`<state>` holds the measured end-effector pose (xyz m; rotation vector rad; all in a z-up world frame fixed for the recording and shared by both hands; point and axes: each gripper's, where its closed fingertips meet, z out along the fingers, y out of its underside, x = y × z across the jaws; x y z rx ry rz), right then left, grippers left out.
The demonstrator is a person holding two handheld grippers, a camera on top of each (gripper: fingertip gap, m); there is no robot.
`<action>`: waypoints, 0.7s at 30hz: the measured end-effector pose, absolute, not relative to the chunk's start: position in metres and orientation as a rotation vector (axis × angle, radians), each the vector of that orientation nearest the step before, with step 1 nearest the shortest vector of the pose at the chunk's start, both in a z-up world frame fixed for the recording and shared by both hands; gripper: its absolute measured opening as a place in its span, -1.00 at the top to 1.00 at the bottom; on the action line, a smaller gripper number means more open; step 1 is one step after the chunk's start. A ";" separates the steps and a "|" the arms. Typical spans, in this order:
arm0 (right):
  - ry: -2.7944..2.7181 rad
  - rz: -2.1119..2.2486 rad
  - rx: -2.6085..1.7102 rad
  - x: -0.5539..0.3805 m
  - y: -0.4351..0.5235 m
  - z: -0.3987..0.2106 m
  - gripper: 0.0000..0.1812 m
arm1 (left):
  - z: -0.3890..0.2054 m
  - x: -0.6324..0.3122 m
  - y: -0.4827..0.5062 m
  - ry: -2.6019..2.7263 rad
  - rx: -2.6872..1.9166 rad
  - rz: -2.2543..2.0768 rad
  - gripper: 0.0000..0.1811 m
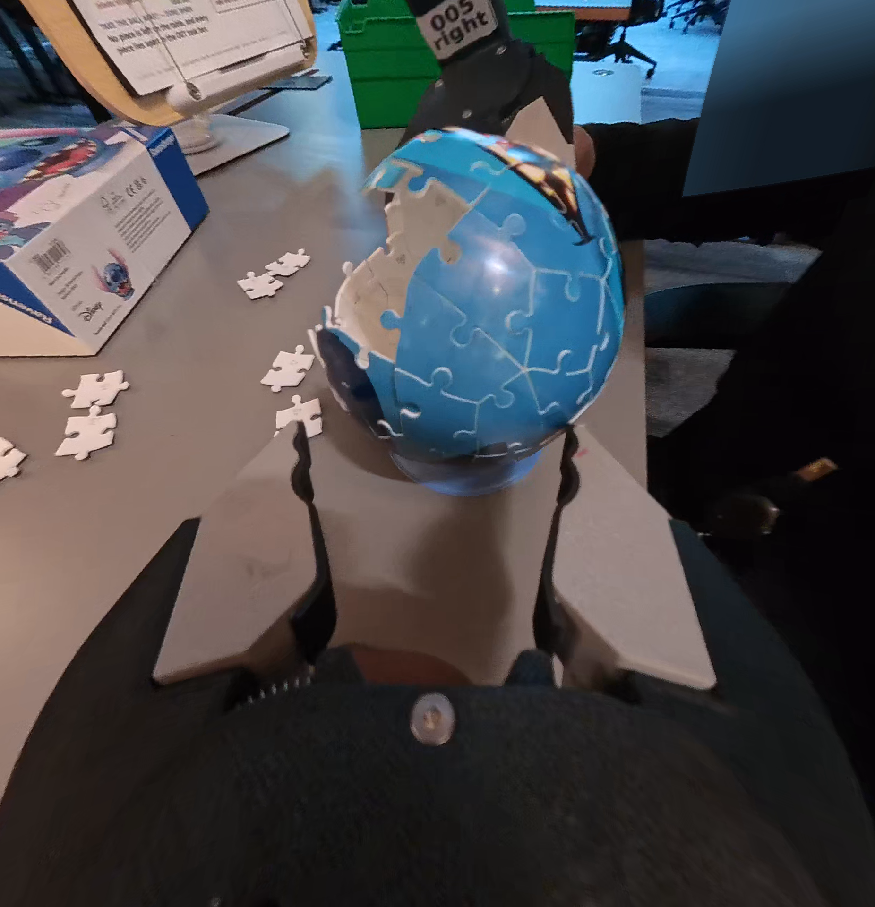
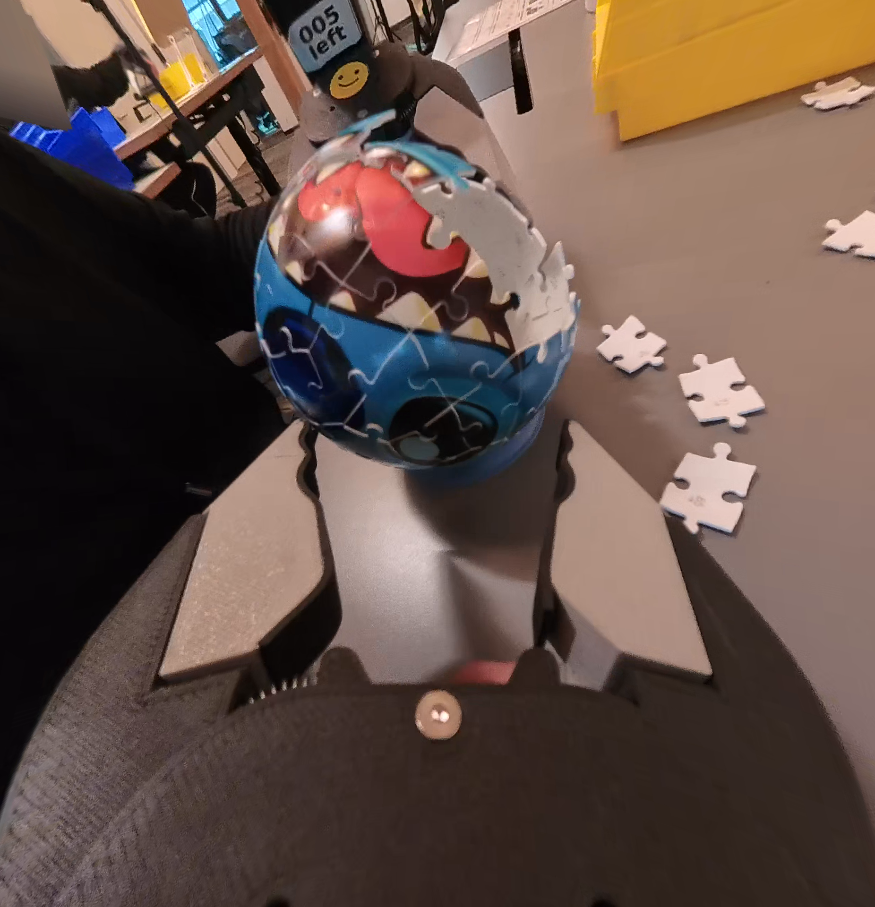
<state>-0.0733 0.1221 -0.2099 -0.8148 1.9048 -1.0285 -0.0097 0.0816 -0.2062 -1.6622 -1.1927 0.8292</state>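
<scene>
Puzzle ball (image 1: 494, 314), a glossy sphere of interlocking curved plastic pieces, is sitting on a blue ring stand (image 1: 467, 473) on the grey table (image 1: 180, 441), near its edge. Its shell is mostly blue, printed with a cartoon mouth, teeth and a dark eye in the right wrist view; a jagged gap on one side is exposing the white inner faces of the pieces, and the interior is too dark to make out.

Left gripper (image 1: 433, 434) is standing with its jaws apart, the black fingertips flanking the ball's lower part; contact cannot be judged. Right gripper (image 2: 435, 432) is likewise spread, facing the ball from the opposite side, its tips level with the stand and apparently short of touching. Each gripper is carrying a printed label, and the left one also a yellow smiley sticker.

Loose puzzle pieces (image 1: 290, 368) are lying white side up on the table beside the ball. The puzzle box (image 1: 97, 245), cut off at the frame edge, is bearing printed artwork and small text. A green crate (image 1: 401, 64) and a yellow bin (image 2: 720, 59) are standing farther back, both cropped. A dark sleeve (image 2: 106, 294) is filling one side.
</scene>
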 end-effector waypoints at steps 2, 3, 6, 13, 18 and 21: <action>1.905 -1.073 -0.856 -0.074 0.123 -0.208 -0.10 | -0.208 -0.008 0.080 -1.212 -1.683 0.880 -0.18; 1.906 -1.110 -0.879 -0.076 0.123 -0.206 -0.10 | -0.209 -0.006 0.078 -1.220 -1.703 0.927 -0.18; 1.889 -1.210 -0.919 -0.079 0.125 -0.199 -0.13 | -0.208 0.001 0.070 -1.234 -1.734 1.084 -0.13; 2.054 -1.545 -0.920 -0.132 0.090 -0.194 -0.22 | -0.210 0.013 0.045 -1.324 -1.741 1.217 -0.04; 2.122 -1.628 -0.878 -0.165 0.064 -0.197 -0.26 | -0.195 0.007 0.010 -1.362 -1.593 1.317 0.06; 2.118 -1.656 -0.930 -0.170 0.053 -0.197 -0.20 | -0.183 0.001 -0.008 -1.342 -1.478 1.342 0.22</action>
